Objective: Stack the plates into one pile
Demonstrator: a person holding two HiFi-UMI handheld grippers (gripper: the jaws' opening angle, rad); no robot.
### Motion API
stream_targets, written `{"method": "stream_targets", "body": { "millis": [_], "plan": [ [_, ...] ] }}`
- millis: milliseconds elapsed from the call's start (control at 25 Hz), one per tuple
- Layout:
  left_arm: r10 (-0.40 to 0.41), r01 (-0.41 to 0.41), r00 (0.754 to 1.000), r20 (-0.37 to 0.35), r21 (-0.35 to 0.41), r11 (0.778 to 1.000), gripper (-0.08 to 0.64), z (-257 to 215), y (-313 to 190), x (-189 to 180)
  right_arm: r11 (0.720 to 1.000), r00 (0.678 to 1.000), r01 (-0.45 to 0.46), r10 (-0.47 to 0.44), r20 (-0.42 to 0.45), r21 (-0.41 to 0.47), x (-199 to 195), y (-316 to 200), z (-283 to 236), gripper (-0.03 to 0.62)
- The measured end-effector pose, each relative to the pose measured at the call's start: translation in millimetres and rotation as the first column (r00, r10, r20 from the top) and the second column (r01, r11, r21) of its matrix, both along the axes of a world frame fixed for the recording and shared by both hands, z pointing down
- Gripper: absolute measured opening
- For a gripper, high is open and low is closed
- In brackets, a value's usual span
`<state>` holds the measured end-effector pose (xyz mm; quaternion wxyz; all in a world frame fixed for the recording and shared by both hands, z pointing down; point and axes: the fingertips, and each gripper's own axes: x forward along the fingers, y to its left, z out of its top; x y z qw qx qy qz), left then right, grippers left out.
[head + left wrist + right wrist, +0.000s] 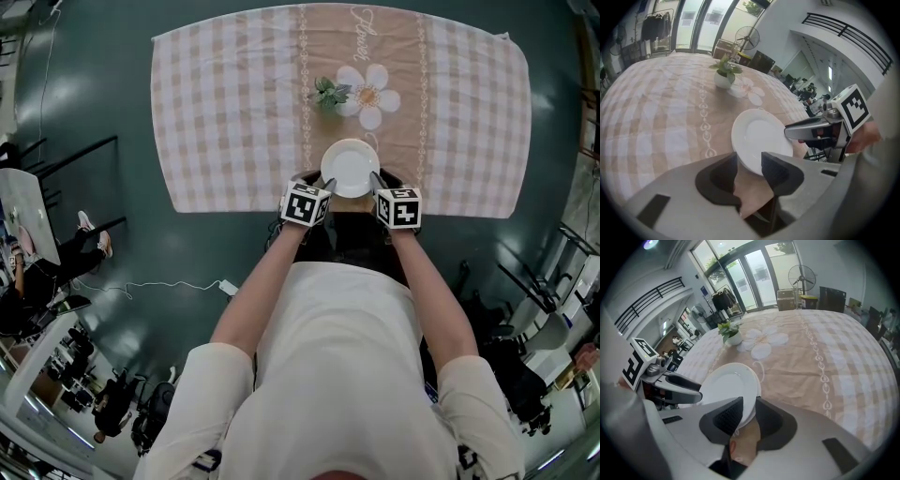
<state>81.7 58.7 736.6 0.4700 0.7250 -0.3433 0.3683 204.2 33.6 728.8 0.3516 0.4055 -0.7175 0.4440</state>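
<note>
A white plate (350,167) is held over the near edge of the table, between both grippers. My left gripper (328,185) grips its left rim and my right gripper (375,181) its right rim. In the left gripper view the plate (759,136) has its near rim wedged between my left gripper's (749,166) pads. In the right gripper view the plate (724,383) sits in my right gripper (747,411) the same way. A second rim shows just under it there, like another plate stacked beneath. I cannot tell whether the plate touches the cloth.
A checked beige tablecloth (234,112) with a flower print covers the table. A small potted plant (328,94) stands just beyond the plate. Dark floor, a white cable (178,284) and chairs surround the table; a person sits at far left (37,272).
</note>
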Motion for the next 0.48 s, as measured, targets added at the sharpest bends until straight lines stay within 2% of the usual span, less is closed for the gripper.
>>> {"method": "stream_targets", "body": {
  "millis": [480],
  "plan": [
    [-0.014, 0.013, 1.000, 0.005, 0.038, 0.999, 0.183, -4.3, -1.1, 2.3, 0.998, 1.000, 0.017, -0.018, 0.013, 0.064, -2.2, -5.6, -7.0, 0.126]
  ]
}}
